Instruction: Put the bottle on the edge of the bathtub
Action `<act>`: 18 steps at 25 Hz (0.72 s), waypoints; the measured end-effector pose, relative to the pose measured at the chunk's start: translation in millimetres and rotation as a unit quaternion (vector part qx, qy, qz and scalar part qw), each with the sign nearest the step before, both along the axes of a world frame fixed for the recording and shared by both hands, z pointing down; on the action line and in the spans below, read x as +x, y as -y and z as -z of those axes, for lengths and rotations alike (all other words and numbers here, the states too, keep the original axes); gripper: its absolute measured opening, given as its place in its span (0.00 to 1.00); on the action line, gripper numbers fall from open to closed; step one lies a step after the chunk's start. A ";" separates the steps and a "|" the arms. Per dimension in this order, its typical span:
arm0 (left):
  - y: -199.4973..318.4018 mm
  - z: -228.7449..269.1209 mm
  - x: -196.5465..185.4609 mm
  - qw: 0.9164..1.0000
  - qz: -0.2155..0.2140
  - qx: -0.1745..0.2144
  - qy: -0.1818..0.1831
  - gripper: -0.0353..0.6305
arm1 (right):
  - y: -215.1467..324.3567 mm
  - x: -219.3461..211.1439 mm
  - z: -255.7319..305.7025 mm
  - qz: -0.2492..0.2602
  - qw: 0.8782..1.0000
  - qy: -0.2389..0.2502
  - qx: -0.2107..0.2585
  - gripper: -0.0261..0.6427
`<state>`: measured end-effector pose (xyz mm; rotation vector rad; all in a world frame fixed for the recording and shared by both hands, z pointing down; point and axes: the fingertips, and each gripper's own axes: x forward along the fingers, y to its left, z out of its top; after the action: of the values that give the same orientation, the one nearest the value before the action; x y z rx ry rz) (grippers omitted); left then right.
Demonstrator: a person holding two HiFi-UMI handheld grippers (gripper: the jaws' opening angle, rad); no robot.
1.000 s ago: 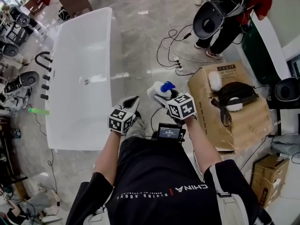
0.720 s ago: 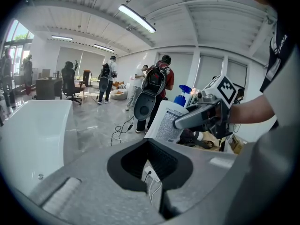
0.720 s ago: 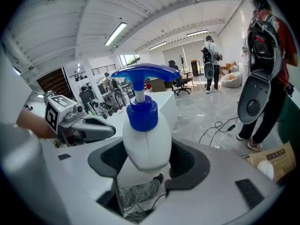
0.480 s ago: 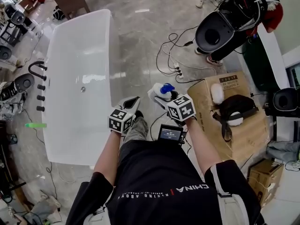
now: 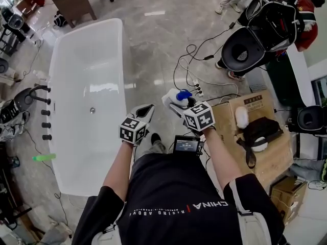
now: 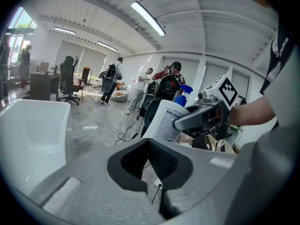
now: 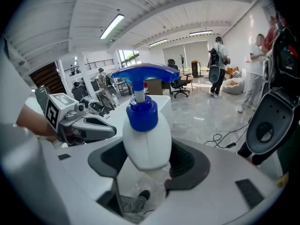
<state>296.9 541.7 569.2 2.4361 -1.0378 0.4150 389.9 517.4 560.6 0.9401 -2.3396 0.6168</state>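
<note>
Between bathtub edge [image 5: 124, 75] and cardboard box [image 5: 271, 162], floor [image 5: 153, 60].

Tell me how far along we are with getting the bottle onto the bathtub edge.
Done: the white plastic bottle with the blue pump top is picked up, clamped between the right gripper's jaws. In hand: it hangs over the grey floor, right of the white rectangular bathtub. Left: bring it to the tub's rim, set it down upright and open the jaws.
</note>
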 end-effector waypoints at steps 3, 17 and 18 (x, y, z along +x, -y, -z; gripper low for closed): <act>17.5 -2.0 -2.2 1.000 0.001 -0.007 -0.007 0.07 | 15.8 -5.3 -0.5 -0.003 1.000 0.001 -0.003 0.44; 137.0 -14.9 -18.2 1.000 0.015 -0.019 -0.009 0.07 | 141.1 -20.8 -16.1 0.005 1.000 0.009 -0.015 0.44; 151.0 -14.3 -20.7 1.000 0.018 -0.019 -0.011 0.07 | 156.0 -23.5 -16.2 0.008 1.000 0.011 -0.015 0.44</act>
<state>276.3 390.7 583.5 2.3795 -1.0519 0.3925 366.4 361.4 576.9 0.9042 -2.3482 0.6571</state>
